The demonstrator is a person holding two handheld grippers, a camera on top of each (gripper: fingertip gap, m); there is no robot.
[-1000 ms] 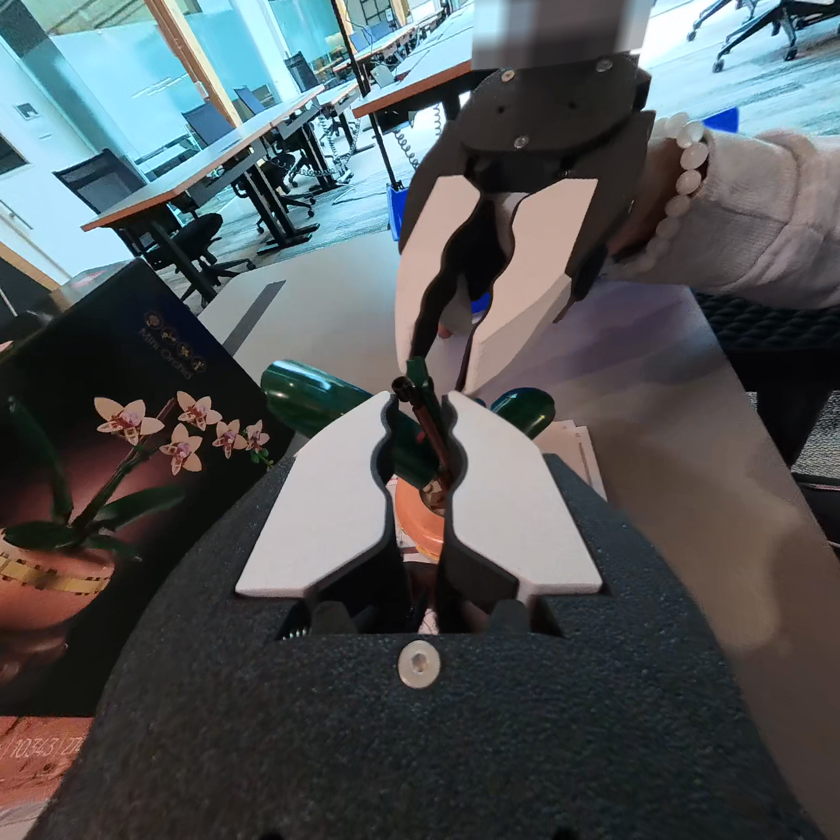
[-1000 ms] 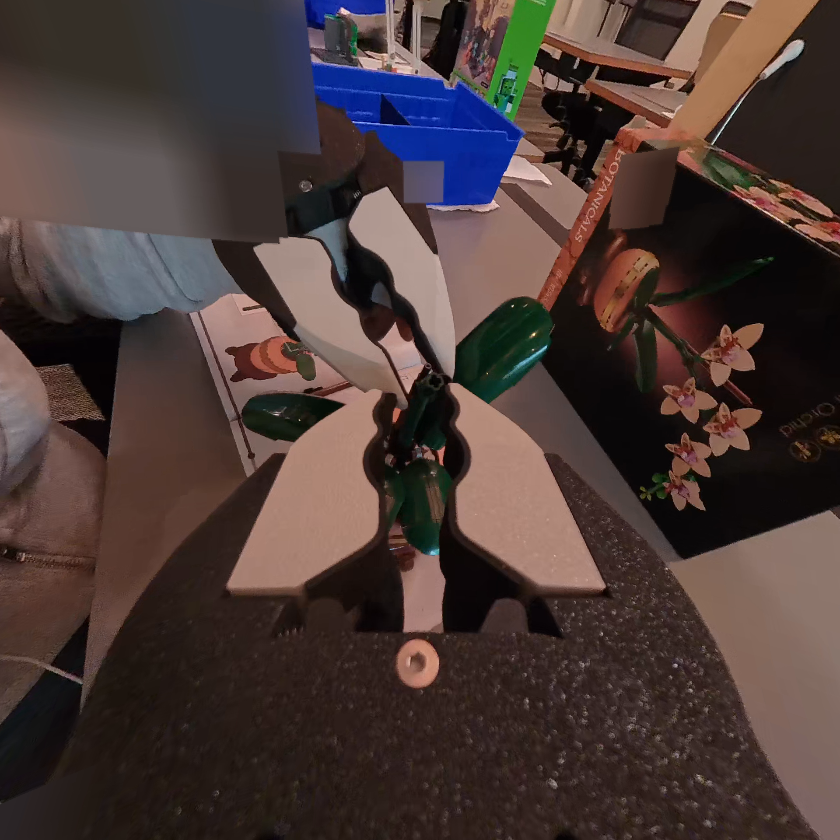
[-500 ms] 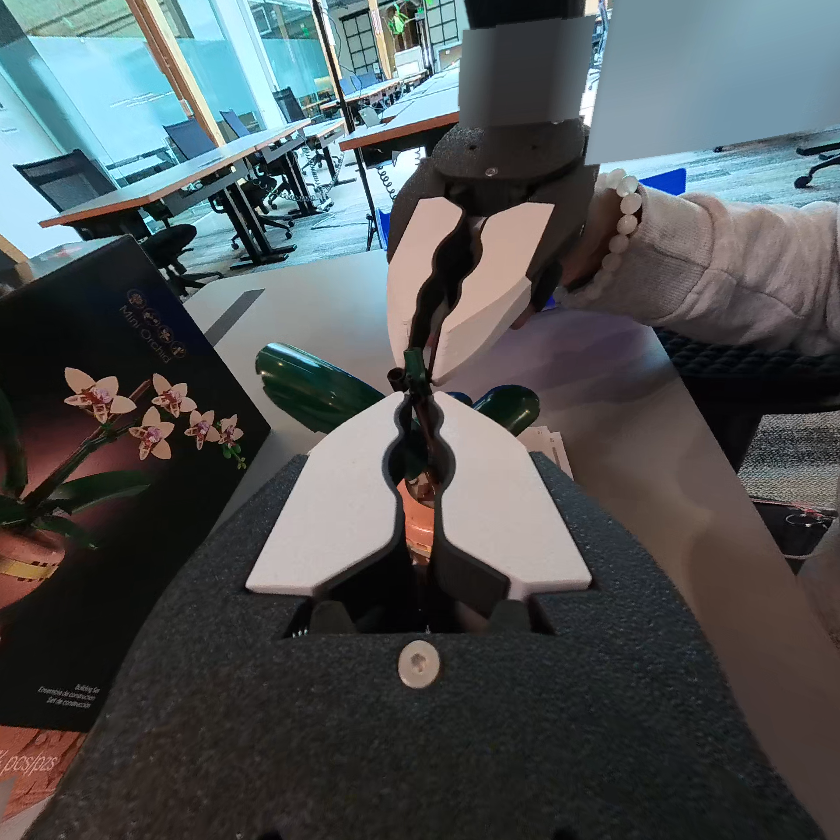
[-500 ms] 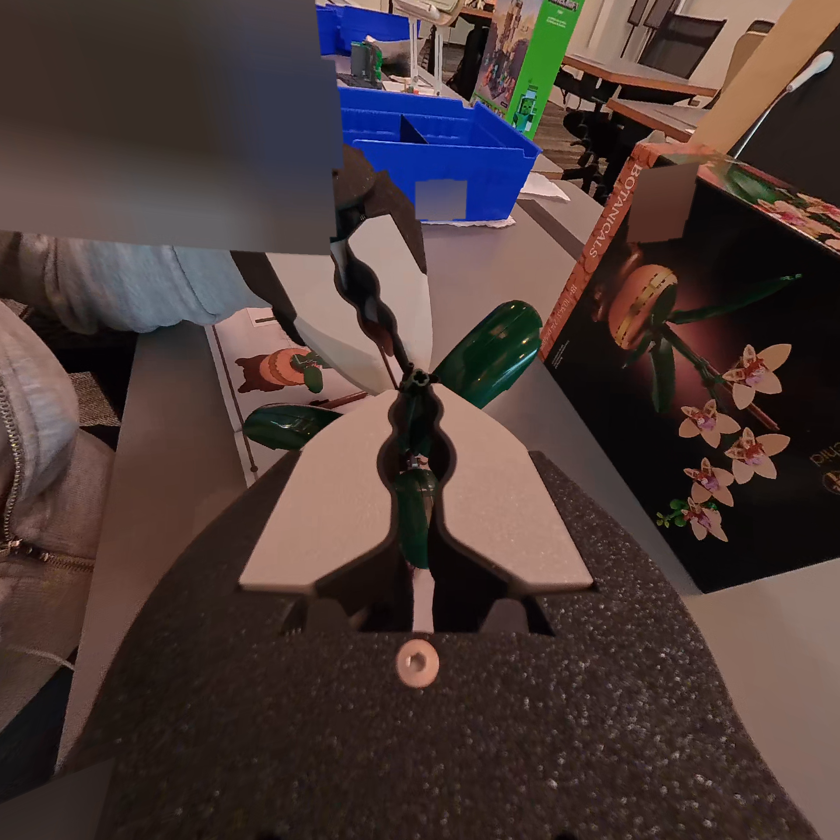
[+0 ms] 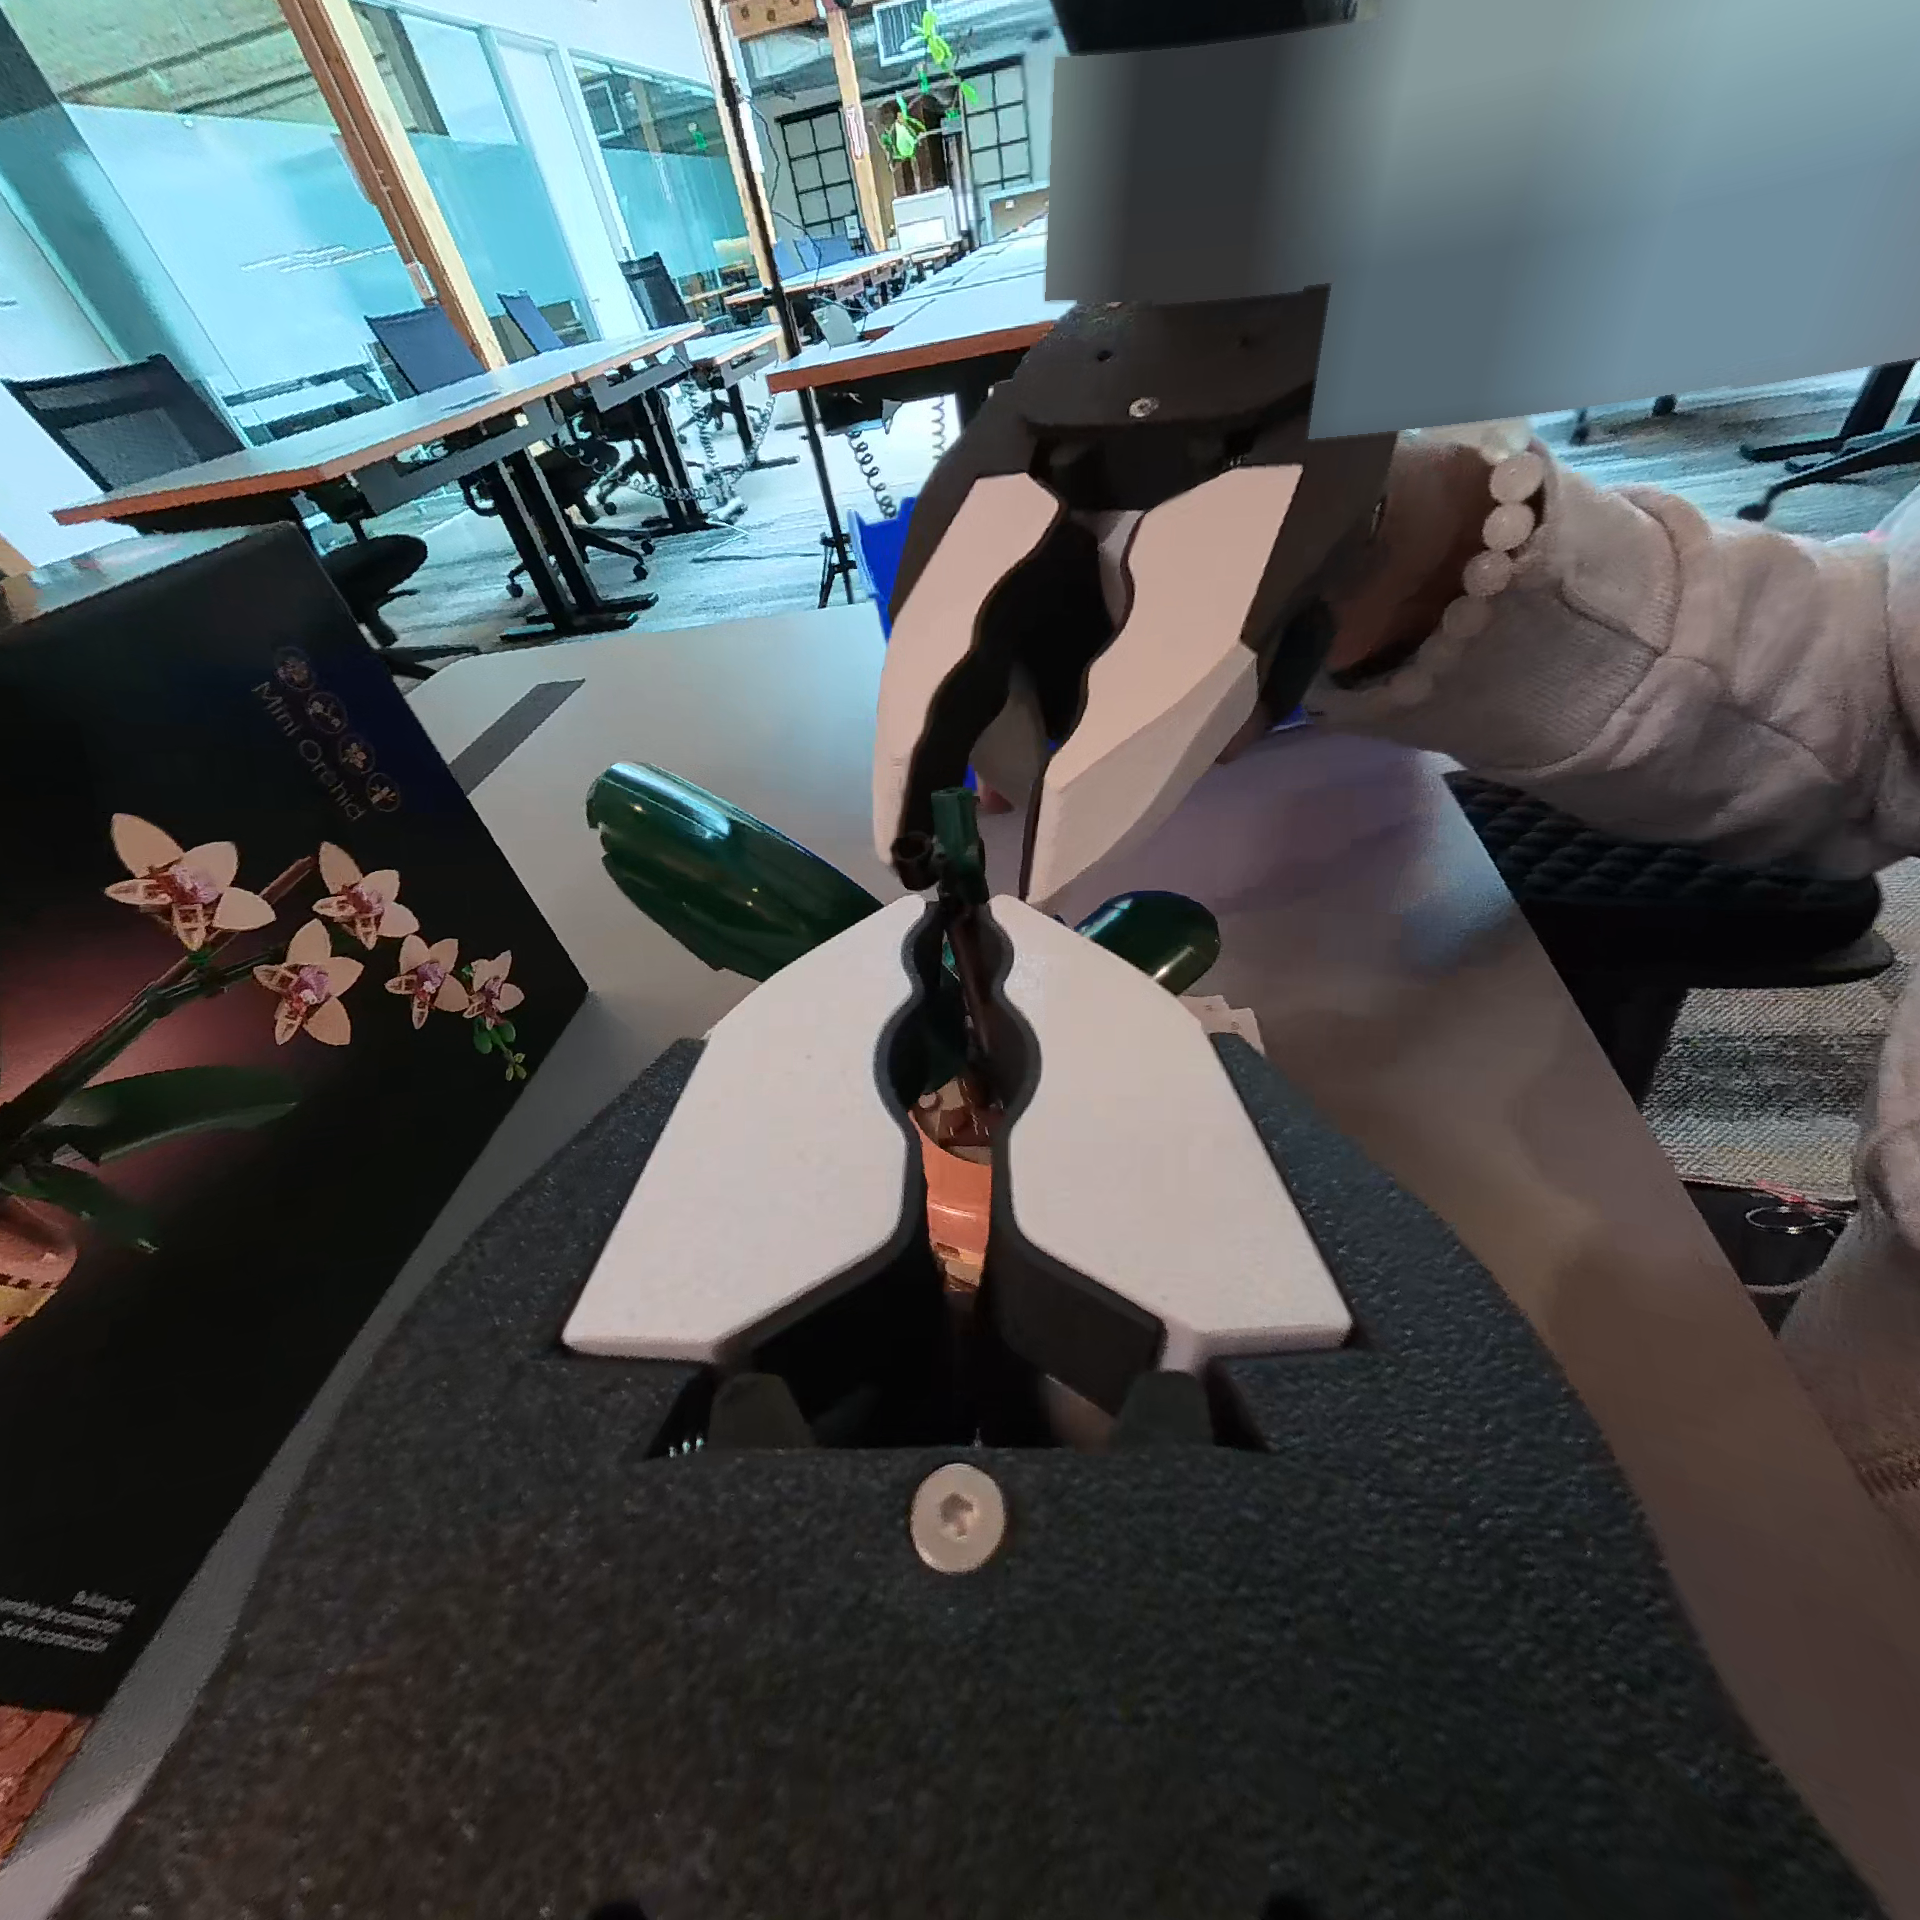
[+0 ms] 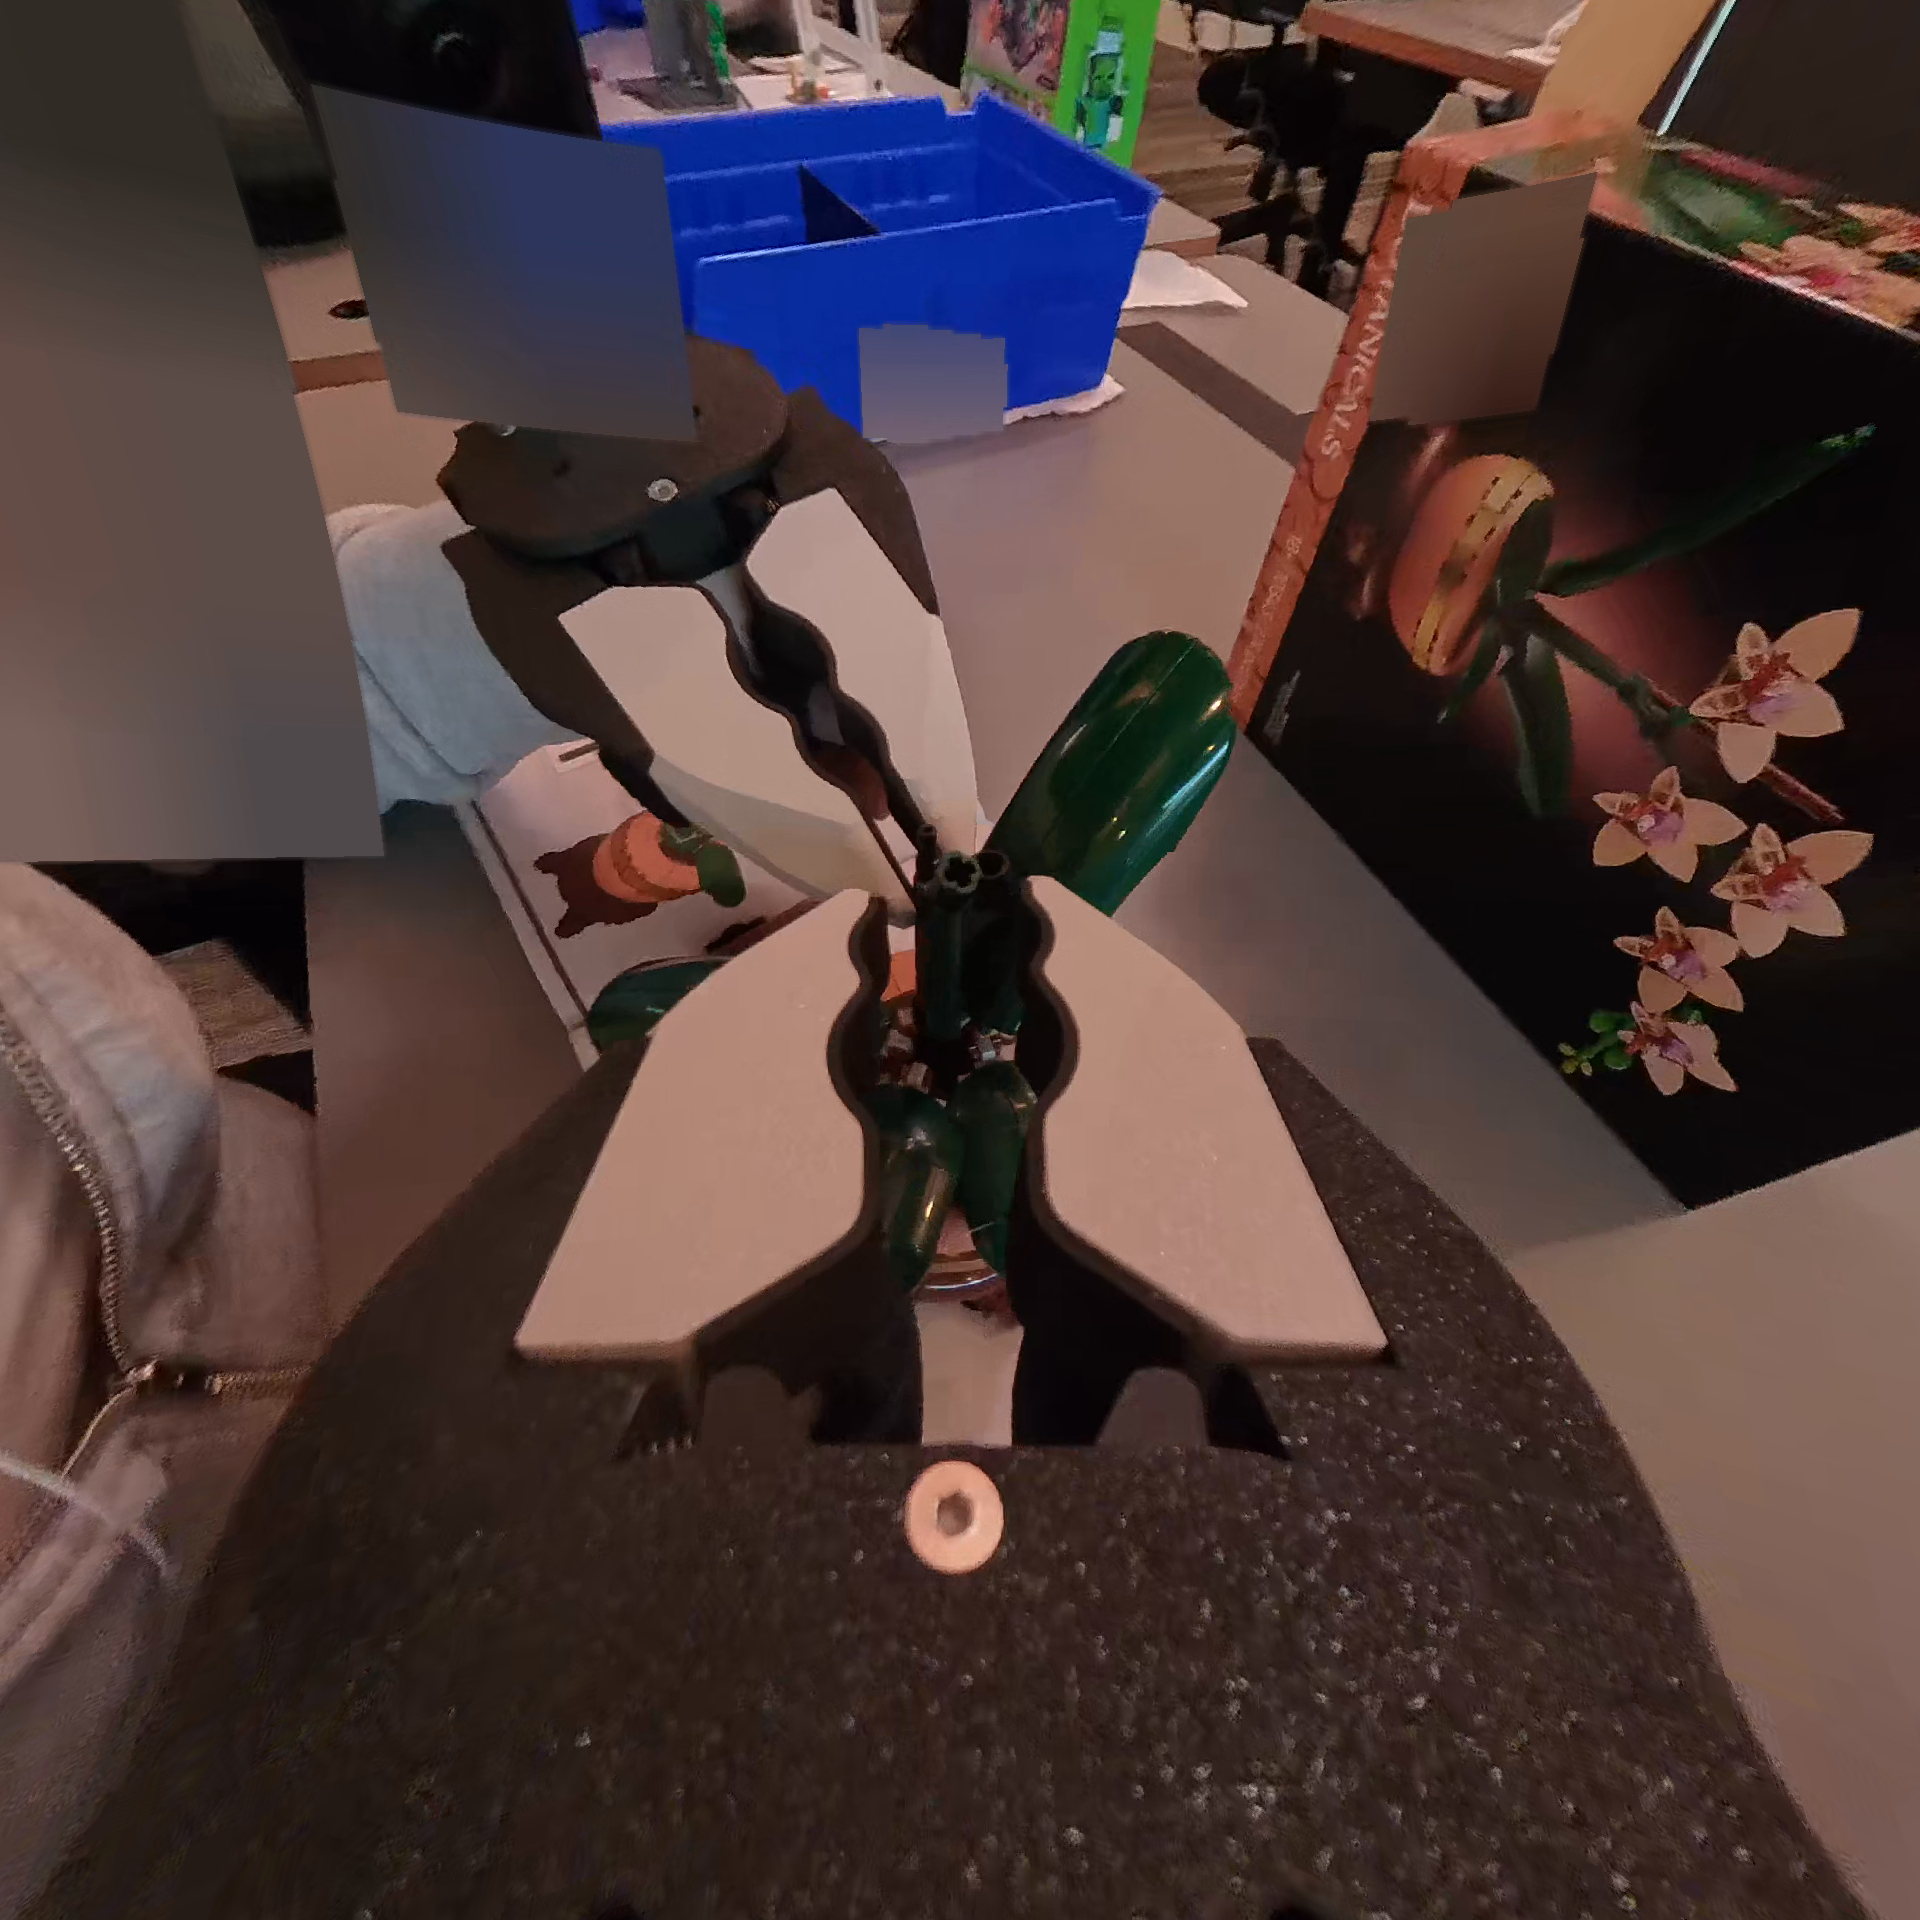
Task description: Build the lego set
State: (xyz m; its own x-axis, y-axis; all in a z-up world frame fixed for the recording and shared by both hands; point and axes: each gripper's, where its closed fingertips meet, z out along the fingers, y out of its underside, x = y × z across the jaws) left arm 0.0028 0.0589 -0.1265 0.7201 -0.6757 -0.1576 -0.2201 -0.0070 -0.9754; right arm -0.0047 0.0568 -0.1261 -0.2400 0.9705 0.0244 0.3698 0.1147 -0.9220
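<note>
Two grippers tip to tip over one small brick-built plant. Left gripper (image 5: 961,925) pressed nearly together, pinching a thin dark stem (image 5: 974,997) right at the fingertips. Right gripper (image 6: 951,904) spread a little, set loosely either side of the green stem top (image 6: 961,883); contact on either side impossible to tell. In the left wrist view, right gripper just beyond the left jaws, pointing back and down at them, green stem top close against one of its white fingers (image 5: 914,665).

Below and between the left jaws, deep in the gap: terracotta pot (image 5: 956,1184), its top filled with brown bits, dark stem rising from it. Just past the left jaws, to their left: large dark-green leaf (image 5: 717,894), angled upward. Just past them to the right: smaller green leaf (image 5: 1164,935), lying low. Between the right jaws, under the stem top: two short glossy leaves (image 6: 940,1164) hanging over the pot's near edge.

Left of the left jaws, standing on the grey table (image 5: 1351,1039): dark set box (image 5: 208,1039) picturing an orchid. Beyond the right jaws and to their left, flat on the table: printed instruction sheet (image 6: 623,852). Well beyond them: blue bin (image 6: 935,239). Behind the right gripper: pale knitted sleeve and a white bead bracelet (image 5: 1496,540).
</note>
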